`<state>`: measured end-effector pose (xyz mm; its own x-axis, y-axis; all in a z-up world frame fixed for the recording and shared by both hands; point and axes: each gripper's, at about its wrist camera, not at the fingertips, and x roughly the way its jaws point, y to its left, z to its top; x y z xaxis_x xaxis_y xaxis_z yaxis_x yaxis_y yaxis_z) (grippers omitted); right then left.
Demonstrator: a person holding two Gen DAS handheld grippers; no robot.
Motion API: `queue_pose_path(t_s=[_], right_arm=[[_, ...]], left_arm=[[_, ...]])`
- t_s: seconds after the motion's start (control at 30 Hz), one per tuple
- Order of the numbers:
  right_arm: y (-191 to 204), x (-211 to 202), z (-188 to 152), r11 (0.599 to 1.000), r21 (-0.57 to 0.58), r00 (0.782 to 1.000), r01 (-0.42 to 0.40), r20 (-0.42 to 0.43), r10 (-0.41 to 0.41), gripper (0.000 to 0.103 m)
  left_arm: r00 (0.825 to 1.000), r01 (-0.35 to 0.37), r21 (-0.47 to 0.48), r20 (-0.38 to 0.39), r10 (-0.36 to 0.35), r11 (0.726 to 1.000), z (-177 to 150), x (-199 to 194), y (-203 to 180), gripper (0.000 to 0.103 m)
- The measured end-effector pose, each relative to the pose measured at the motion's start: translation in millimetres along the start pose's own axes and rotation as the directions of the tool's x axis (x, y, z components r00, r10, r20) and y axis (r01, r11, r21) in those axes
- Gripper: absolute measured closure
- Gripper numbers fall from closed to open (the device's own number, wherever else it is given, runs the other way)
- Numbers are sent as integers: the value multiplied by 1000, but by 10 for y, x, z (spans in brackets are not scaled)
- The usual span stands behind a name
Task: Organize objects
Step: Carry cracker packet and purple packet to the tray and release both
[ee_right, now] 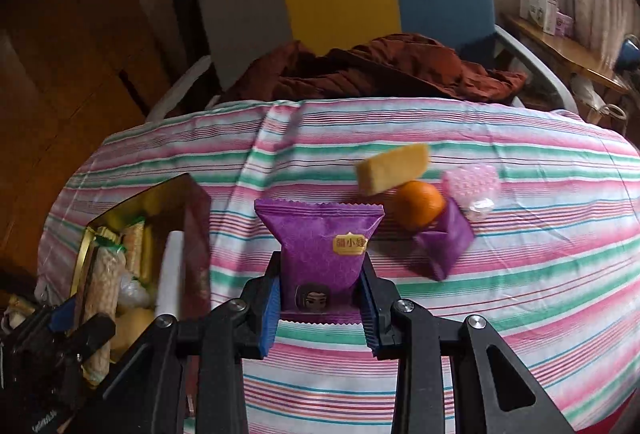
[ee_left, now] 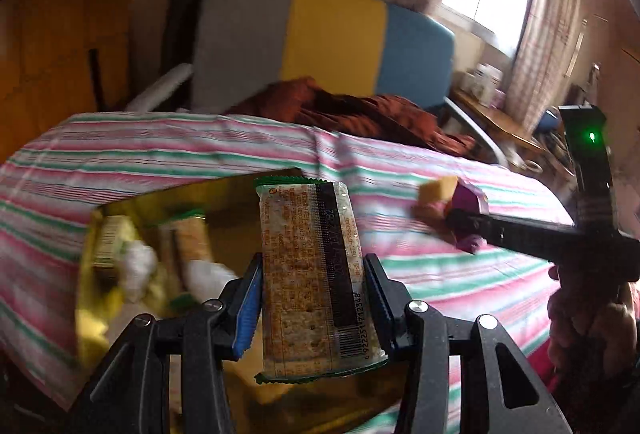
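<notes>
Now carrying two snacks: left gripper (ee_left: 312, 298) fingers clamping the cracker pack (ee_left: 316, 274) over the gold box (ee_left: 120, 206), right gripper (ee_right: 320, 298) fingers pinching the purple packet (ee_right: 320, 254). Lowering the cracker pack flat among the packs at 9 o'clock, then bringing the purple packet over, keeping both grips firm and level.

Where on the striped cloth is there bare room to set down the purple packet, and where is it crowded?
Free: the striped cloth between the gold-lined box and the orange, and the near stretch below the loose purple packet. Crowded: around the orange, where the yellow cake and pink wrapped sweet cluster, and inside the box.
</notes>
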<state>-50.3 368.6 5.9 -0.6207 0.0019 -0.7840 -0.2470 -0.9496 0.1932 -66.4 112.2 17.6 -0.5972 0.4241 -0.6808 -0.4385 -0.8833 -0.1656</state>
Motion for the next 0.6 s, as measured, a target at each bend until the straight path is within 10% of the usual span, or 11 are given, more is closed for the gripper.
queue_pose_path(t_s=[0.6], right_arm=[[1391, 540, -9, 974, -182, 988, -131, -108, 112, 68]], left_arm=[[991, -124, -90, 48, 129, 988, -72, -199, 711, 55]])
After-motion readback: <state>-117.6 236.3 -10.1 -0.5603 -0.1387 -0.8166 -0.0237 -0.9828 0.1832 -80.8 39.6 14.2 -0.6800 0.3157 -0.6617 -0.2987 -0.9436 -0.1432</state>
